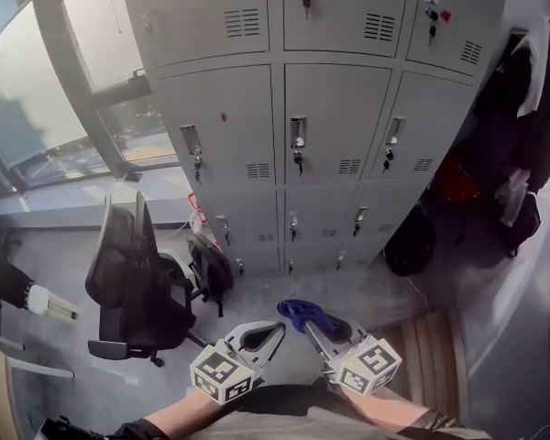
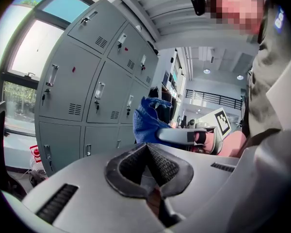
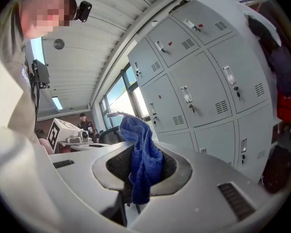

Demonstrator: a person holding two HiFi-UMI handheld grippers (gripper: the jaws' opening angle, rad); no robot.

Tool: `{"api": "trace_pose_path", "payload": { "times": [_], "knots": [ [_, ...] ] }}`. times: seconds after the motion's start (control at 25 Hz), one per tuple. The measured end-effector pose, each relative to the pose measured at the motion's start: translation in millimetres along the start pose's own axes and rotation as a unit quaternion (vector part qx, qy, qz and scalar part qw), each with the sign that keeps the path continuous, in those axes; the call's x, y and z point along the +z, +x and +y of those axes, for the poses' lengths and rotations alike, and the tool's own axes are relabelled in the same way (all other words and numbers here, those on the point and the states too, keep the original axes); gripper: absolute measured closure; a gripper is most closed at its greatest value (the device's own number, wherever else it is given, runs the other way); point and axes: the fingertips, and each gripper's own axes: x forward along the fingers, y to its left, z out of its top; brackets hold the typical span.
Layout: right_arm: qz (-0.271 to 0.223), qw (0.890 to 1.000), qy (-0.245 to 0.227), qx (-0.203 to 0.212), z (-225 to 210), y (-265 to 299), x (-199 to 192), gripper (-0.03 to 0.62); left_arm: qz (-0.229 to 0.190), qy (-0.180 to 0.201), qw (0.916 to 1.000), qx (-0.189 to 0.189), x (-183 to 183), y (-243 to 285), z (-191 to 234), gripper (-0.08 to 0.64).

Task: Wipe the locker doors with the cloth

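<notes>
Grey lockers [image 1: 335, 117] fill the wall ahead in a grid of doors with handles and keys; they also show in the left gripper view [image 2: 87, 81] and the right gripper view [image 3: 203, 91]. My right gripper [image 1: 313, 321] is shut on a blue cloth [image 1: 302, 313], which hangs bunched between the jaws [image 3: 143, 161]. The left gripper [image 1: 257, 335] is shut with nothing in it, held low beside the right one. From the left gripper view the cloth [image 2: 148, 119] shows to the right. Both grippers hang well short of the lockers.
A black office chair [image 1: 133, 282] stands left of me, with a dark bag [image 1: 211, 269] at the lockers' foot. Dark clothes [image 1: 522, 126] and a red bag [image 1: 458, 181] hang right of the lockers. Windows [image 1: 55, 90] lie left. A person's hand [image 1: 37, 299] reaches in at far left.
</notes>
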Motion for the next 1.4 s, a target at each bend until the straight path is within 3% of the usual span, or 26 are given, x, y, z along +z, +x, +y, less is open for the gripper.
{"api": "trace_pose_path", "payload": {
  "times": [0.56,1.4],
  "knots": [
    [-0.026,0.999,-0.023,0.014,65.0,4.7,-7.6,0.514,-0.024,0.02,0.9995,-0.002,3.1,-53.3,-15.7,0.552],
    [-0.027,0.998,-0.047,0.014,83.5,0.2,-10.6,0.514,-0.041,0.026,0.9988,0.005,1.7,-70.6,-26.8,0.552]
  ]
}}
